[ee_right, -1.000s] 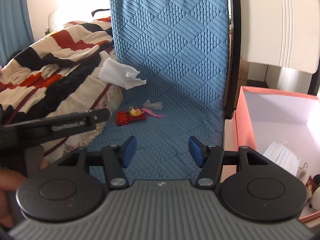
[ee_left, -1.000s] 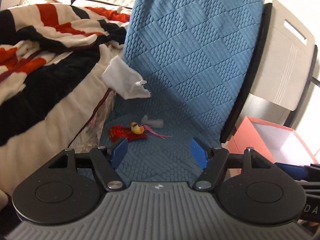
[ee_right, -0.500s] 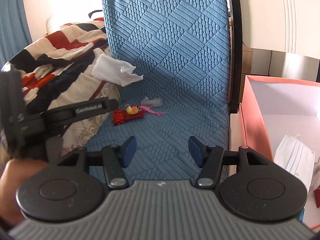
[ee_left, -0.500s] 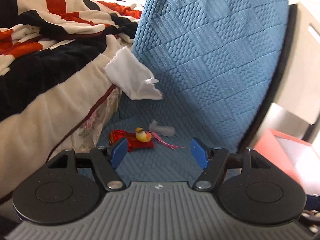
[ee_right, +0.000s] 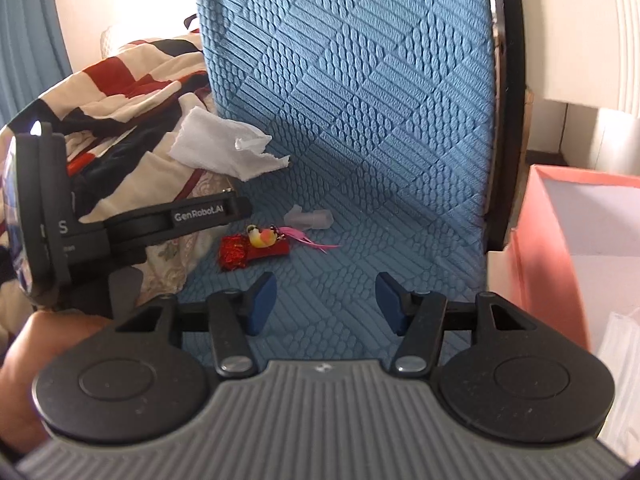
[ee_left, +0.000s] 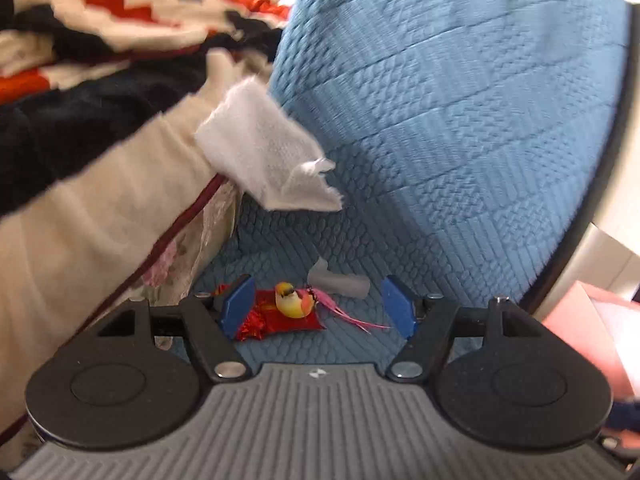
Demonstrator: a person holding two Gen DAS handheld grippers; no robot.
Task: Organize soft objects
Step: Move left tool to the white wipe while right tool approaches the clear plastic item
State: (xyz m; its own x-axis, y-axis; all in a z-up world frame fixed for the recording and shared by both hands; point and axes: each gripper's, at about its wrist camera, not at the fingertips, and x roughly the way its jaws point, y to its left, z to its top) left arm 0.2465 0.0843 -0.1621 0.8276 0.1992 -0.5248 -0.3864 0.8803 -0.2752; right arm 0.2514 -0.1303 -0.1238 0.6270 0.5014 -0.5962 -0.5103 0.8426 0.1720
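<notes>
Against the views from 1 second before, the left gripper (ee_left: pixel 318 312) had closed in on the little yellow bird toy (ee_left: pixel 293 300), which was small and distant then and now sat framed between the 2 blue pads. The bird rested on a red cloth (ee_left: pixel 280 322), on the blue quilted cushion (ee_left: pixel 460 128), its pink tail feather trailing away from the striped blanket (ee_left: pixel 80 112). The left jaws stood wide apart with nothing between them; no pad touched the bird, which lay beyond the tips.

The right gripper (ee_right: pixel 326 304) had also come forward and lower, though it hung further back from the bird (ee_right: pixel 262 237) than the left did. Its jaws were closing slightly and held nothing. In its view the left gripper's body (ee_right: pixel 132 228) reached in from the blanket side, toward the bird.

Beyond the bird, just behind it, lay a small pale tube-like piece (ee_left: pixel 340 285). Above the bird, a crumpled white tissue (ee_left: pixel 268 164) hung off the blanket's edge. On the far side of the cushion from the bird stood an open salmon-pink box (ee_right: pixel 560 216), with something white inside; it looked like the place for the sorted things.

The likely meaning: the approach to the bird was nearly done, and the left hand seemed set to take it, though a grasp was not yet made. The feather looked fragile, so a pinch on the body would probably serve better.
</notes>
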